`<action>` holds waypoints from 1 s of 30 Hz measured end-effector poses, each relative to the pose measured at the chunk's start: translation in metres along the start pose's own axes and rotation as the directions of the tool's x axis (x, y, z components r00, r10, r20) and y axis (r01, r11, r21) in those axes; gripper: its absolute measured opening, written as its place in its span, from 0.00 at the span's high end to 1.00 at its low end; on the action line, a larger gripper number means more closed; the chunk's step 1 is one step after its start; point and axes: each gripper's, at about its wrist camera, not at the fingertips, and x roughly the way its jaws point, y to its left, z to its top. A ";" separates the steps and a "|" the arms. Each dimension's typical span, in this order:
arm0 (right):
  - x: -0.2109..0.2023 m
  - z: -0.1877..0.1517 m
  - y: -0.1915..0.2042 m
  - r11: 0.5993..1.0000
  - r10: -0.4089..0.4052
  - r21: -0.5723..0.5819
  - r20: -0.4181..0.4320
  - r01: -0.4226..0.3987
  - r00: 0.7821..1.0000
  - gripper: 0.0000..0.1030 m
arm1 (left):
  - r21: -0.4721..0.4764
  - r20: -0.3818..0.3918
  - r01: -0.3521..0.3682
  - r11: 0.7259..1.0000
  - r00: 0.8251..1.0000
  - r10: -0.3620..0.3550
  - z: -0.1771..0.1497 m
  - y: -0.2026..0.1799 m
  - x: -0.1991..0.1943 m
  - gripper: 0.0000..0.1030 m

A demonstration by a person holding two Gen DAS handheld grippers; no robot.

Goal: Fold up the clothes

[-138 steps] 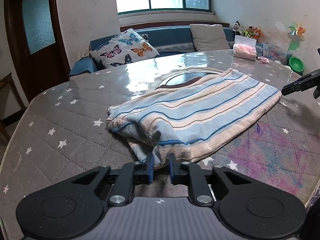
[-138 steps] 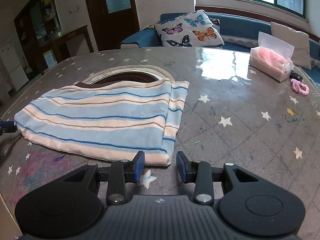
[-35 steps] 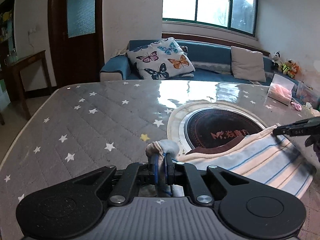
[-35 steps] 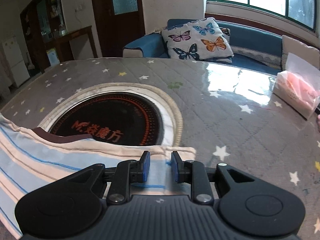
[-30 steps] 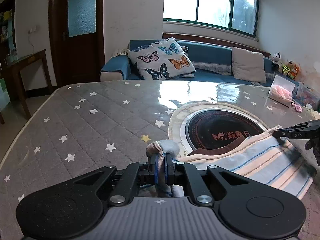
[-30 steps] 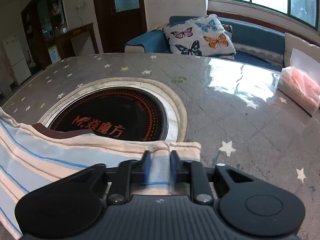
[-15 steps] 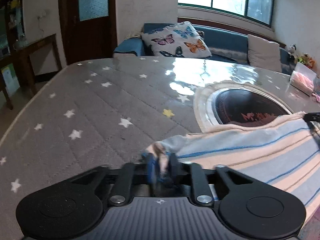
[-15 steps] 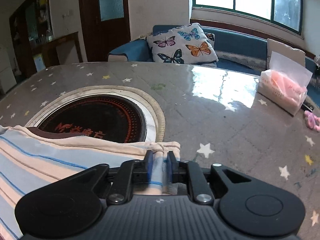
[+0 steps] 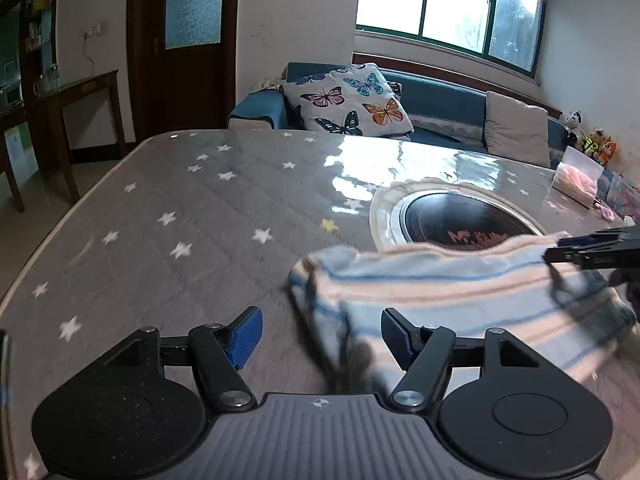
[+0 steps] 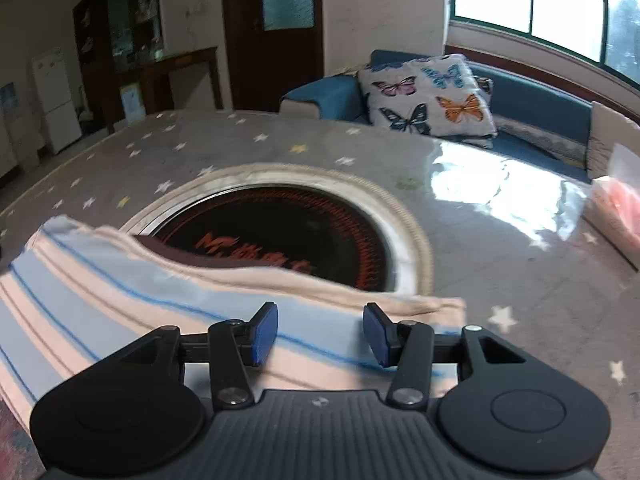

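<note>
The left gripper (image 9: 321, 331) has its jaws spread wide, gripping nothing; the right gripper (image 10: 317, 331) likewise stands apart, empty; the striped garment (image 9: 452, 300) lies folded across the lower right of the left view, its near edge between the blue pads (image 9: 245, 332); behind it sits the round hotplate (image 10: 280, 232) in the starred table (image 9: 192, 216).

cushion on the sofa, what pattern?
Cushion: white with colourful butterflies. Clearest in the left wrist view.
</note>
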 end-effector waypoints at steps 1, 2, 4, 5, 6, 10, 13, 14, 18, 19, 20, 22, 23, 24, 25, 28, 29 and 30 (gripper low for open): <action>0.001 -0.001 0.005 1.000 0.007 -0.009 -0.007 -0.007 1.000 0.53 | 0.004 -0.003 0.006 1.000 1.000 -0.006 -0.005 0.002 -0.007 0.33; 0.001 -0.002 0.009 1.000 0.011 -0.018 -0.011 -0.011 1.000 0.52 | 0.011 -0.003 0.014 1.000 1.000 -0.014 -0.010 0.003 -0.014 0.33; -0.003 -0.005 0.019 0.999 0.024 -0.045 -0.010 -0.025 1.000 0.50 | 0.024 -0.005 0.036 0.999 0.999 -0.036 -0.022 0.004 -0.029 0.33; -0.006 -0.005 0.024 0.998 0.033 -0.057 -0.007 -0.033 0.999 0.50 | 0.029 -0.008 0.051 0.998 0.999 -0.051 -0.027 0.005 -0.035 0.33; -0.009 -0.005 0.030 0.997 0.043 -0.066 -0.004 -0.043 0.999 0.50 | 0.034 -0.010 0.066 0.997 0.998 -0.066 -0.032 0.004 -0.040 0.35; -0.017 -0.005 0.053 0.989 0.094 -0.117 -0.008 -0.094 0.996 0.46 | 0.090 -0.012 0.108 0.990 0.994 -0.108 -0.049 -0.010 -0.050 0.41; -0.021 -0.005 0.077 0.974 0.148 -0.170 -0.020 -0.150 0.989 0.45 | 0.127 -0.010 0.136 0.982 0.991 -0.136 -0.056 -0.019 -0.048 0.47; -0.022 -0.004 0.085 0.968 0.166 -0.185 -0.023 -0.167 0.986 0.44 | 0.134 -0.012 0.149 0.980 0.989 -0.149 -0.057 -0.021 -0.046 0.52; -0.028 -0.002 0.119 0.939 0.236 -0.250 -0.027 -0.235 0.971 0.42 | 0.144 -0.013 0.177 0.974 0.984 -0.177 -0.061 -0.024 -0.038 0.73; -0.029 -0.001 0.125 0.932 0.251 -0.263 -0.027 -0.249 0.968 0.41 | 0.139 -0.018 0.183 0.973 0.983 -0.182 -0.063 -0.023 -0.035 0.77; -0.031 0.000 0.134 0.923 0.269 -0.278 -0.028 -0.266 0.963 0.40 | 0.136 -0.020 0.180 0.974 0.984 -0.179 -0.063 -0.023 -0.034 0.88; -0.033 0.001 0.147 0.911 0.291 -0.297 -0.028 -0.286 0.956 0.40 | 0.133 -0.012 0.175 0.976 0.985 -0.174 -0.066 -0.020 -0.035 0.92; -0.033 0.002 0.154 0.905 0.301 -0.308 -0.029 -0.295 0.953 0.39 | 0.130 -0.004 0.174 0.976 0.985 -0.175 -0.067 -0.018 -0.037 0.93; -0.033 0.004 0.163 0.896 0.314 -0.321 -0.031 -0.307 0.949 0.39 | 0.130 0.003 0.171 0.977 0.985 -0.173 -0.069 -0.017 -0.040 0.93; -0.032 0.004 0.170 0.890 0.323 -0.330 -0.033 -0.316 0.946 0.39 | 0.130 0.005 0.166 0.977 0.986 -0.168 -0.070 -0.016 -0.041 0.93; -0.025 0.006 0.190 0.870 0.350 -0.354 -0.046 -0.343 0.936 0.39 | 0.121 0.001 0.173 0.977 0.985 -0.175 -0.075 -0.013 -0.043 0.93; -0.023 0.006 0.195 0.865 0.356 -0.361 -0.051 -0.350 0.933 0.39 | 0.119 -0.001 0.177 0.977 0.984 -0.179 -0.076 -0.013 -0.044 0.93; -0.021 0.005 0.204 0.856 0.364 -0.374 -0.056 -0.358 0.930 0.39 | 0.114 -0.002 0.186 0.976 0.982 -0.187 -0.077 -0.012 -0.045 0.93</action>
